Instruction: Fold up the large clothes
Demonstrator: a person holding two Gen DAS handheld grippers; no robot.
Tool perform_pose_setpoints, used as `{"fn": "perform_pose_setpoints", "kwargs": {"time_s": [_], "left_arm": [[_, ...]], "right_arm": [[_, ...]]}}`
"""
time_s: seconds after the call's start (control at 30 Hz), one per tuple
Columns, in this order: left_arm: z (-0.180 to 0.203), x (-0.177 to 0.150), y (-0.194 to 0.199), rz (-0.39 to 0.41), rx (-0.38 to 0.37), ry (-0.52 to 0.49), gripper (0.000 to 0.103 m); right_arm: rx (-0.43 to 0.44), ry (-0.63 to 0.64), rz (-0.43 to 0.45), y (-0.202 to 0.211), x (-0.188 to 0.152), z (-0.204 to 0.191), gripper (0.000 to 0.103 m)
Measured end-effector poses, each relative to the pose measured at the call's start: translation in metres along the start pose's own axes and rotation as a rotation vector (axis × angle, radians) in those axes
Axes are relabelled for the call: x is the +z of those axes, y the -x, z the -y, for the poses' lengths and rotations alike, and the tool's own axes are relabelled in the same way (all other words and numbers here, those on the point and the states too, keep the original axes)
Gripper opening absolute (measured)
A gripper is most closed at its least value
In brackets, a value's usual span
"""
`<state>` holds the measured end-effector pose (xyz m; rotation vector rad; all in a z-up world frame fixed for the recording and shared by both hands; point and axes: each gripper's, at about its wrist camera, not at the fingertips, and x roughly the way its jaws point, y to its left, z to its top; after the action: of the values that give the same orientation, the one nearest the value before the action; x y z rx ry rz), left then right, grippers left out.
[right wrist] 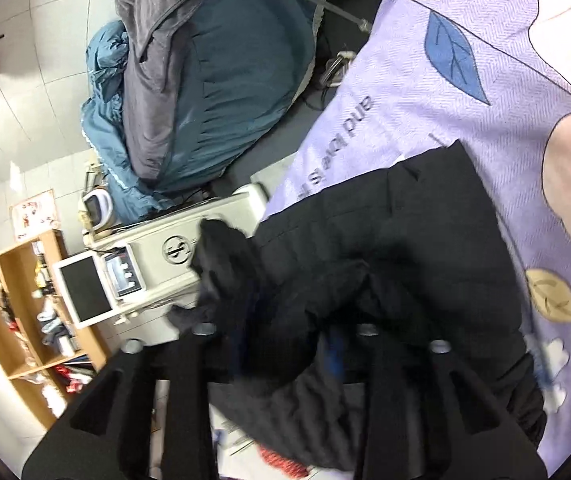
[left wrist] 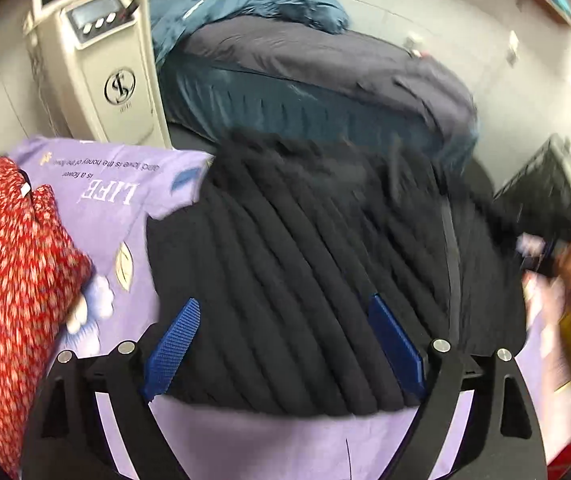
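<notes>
The left gripper [left wrist: 285,344] stands with its jaws spread wide, its blue pads [left wrist: 173,346] apart at the lower middle of the left wrist view and nothing pinched between them. They hang over the near edge of the black ribbed garment [left wrist: 305,248], which fills the centre of that frame and lies on a lilac printed sheet [left wrist: 97,192].

The right gripper [right wrist: 285,344] is harder to read: black cloth of the same garment [right wrist: 385,240] is heaped over its fingers at the lower middle of the right wrist view. Only slivers of blue show through, so I cannot tell whether the pads press on the fabric.

Only the left wrist view shows the ribbing of the garment and a red speckled cloth [left wrist: 13,272] at the left edge. Only the right wrist view shows a wooden shelf unit [right wrist: 21,300] at lower left, and the sheet's leaf print [right wrist: 453,52] at upper right.

Both views take in a beige machine with a small screen [left wrist: 97,52] and a bed heaped with teal and grey bedding [left wrist: 305,80], upper centre in the left wrist view, upper left in the right.
</notes>
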<state>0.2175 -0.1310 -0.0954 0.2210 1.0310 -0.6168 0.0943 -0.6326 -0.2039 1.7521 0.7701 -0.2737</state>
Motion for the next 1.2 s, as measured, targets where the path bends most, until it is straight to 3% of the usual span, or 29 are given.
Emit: {"fn": "perform_pose_setpoints", "kwargs": {"time_s": [0.03, 0.1, 0.17, 0.3, 0.4, 0.47, 0.53, 0.67, 1.03, 1.2], "left_arm": [[0.015, -0.012, -0.002, 0.005, 0.01, -0.027, 0.085], [0.038, -0.027, -0.005, 0.015, 0.026, -0.076, 0.085], [0.061, -0.039, -0.012, 0.007, 0.063, -0.138, 0.085], [0.082, -0.038, -0.022, 0.004, 0.071, -0.17, 0.085], [0.09, -0.029, -0.031, -0.002, 0.13, -0.184, 0.088], [0.092, -0.027, -0.037, -0.016, 0.163, -0.186, 0.088], [0.091, -0.026, -0.042, -0.038, 0.174, -0.174, 0.089], [0.086, -0.025, -0.054, -0.078, 0.181, -0.156, 0.095], [0.07, -0.011, -0.099, -0.232, 0.146, -0.079, 0.098], [0.065, -0.005, -0.124, -0.33, 0.137, -0.059, 0.099]], "right_arm": [[0.049, -0.011, 0.008, 0.007, -0.002, -0.004, 0.064], [0.107, -0.017, 0.033, 0.02, -0.006, -0.011, 0.075], [0.08, 0.073, 0.103, 0.039, -0.021, -0.028, 0.081], [-0.221, 0.589, 0.231, 0.046, -0.096, -0.086, 0.081], [-0.455, 0.965, 0.239, 0.016, -0.178, -0.095, 0.081], [-0.588, 1.074, 0.273, 0.0, -0.208, -0.082, 0.081], [-0.653, 1.147, 0.244, -0.019, -0.23, -0.061, 0.081], [-0.771, 1.137, 0.182, -0.047, -0.229, -0.024, 0.081], [-0.817, 1.044, 0.105, -0.082, -0.198, -0.011, 0.097], [-0.868, 1.025, 0.058, -0.099, -0.19, -0.011, 0.097]]}}
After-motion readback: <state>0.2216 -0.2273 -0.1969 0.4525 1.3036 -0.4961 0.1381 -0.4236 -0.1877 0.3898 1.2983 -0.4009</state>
